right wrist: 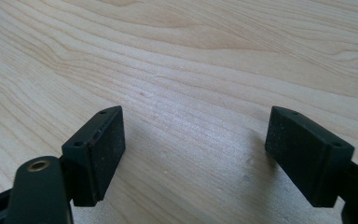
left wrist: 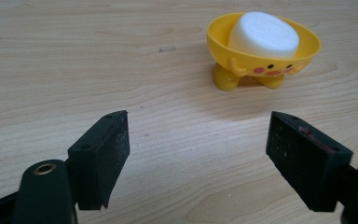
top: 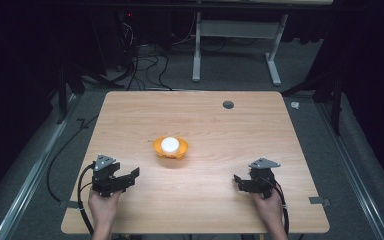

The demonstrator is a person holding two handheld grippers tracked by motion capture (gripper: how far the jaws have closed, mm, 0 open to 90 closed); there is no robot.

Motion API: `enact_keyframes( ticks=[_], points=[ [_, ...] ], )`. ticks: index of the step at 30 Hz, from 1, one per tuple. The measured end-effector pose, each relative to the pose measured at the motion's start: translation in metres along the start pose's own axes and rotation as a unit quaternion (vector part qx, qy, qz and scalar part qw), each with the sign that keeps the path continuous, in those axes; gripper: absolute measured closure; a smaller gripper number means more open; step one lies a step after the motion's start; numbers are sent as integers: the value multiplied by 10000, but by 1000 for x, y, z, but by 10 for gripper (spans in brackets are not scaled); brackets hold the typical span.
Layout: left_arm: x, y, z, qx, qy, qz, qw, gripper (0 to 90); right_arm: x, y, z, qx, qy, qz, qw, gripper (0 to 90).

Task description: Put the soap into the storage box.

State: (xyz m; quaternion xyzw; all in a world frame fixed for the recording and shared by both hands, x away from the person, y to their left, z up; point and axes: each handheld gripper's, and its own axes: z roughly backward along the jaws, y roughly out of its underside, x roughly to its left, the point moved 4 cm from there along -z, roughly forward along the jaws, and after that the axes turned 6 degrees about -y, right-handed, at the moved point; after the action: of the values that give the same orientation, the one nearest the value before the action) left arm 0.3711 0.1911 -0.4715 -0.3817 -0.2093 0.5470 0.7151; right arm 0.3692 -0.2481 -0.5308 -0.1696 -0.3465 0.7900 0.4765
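The bench (top: pixel 145 115) is a broad rectangular slab of pale wood with long wavy grain, smooth and matt, and a small round dark grommet (top: pixel 228 104) sits near its far edge. Around it lies grey carpeted floor (top: pixel 360 165), with tangled black cables (top: pixel 145 62) and the white metal legs of another desk (top: pixel 275 60) beyond.

At the near left corner the left gripper (top: pixel 128 176) is held in 1 hand (top: pixel 104 209), a blocky black tool topped by a grey 3-cornered plate; its 2 fingers (left wrist: pixel 100 156) are thick, flat-faced black pads with a finely speckled, grainy surface, spread wide apart with nothing between them. At the near right the right gripper (top: pixel 239 181) is held the same way, its 2 fingers (right wrist: pixel 95 154) also spread wide over bare wood, gripping nothing.

The soap dish (top: pixel 170 148) stands near the middle of the bench, well apart from both grippers and nearer the left one. It is glossy yellow plastic, a shallow oval bowl on 2 stubby rounded feet, with small dot eyes and pink cheeks printed on its side. Inside it rests a soap bar (left wrist: pixel 263 33), white, matt, a rounded oval with a flat top.
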Motion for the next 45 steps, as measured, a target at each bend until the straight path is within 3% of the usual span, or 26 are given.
enact_keyframes(
  ticks=[20,45],
  points=[
    [-2,15,-13,199,57,81,9998,216,0,0,0,1,0,1,10000,209],
    [-19,27,-36,470,29,-155,9988,212,0,0,0,1,-2,0,10000,208]
  ],
)
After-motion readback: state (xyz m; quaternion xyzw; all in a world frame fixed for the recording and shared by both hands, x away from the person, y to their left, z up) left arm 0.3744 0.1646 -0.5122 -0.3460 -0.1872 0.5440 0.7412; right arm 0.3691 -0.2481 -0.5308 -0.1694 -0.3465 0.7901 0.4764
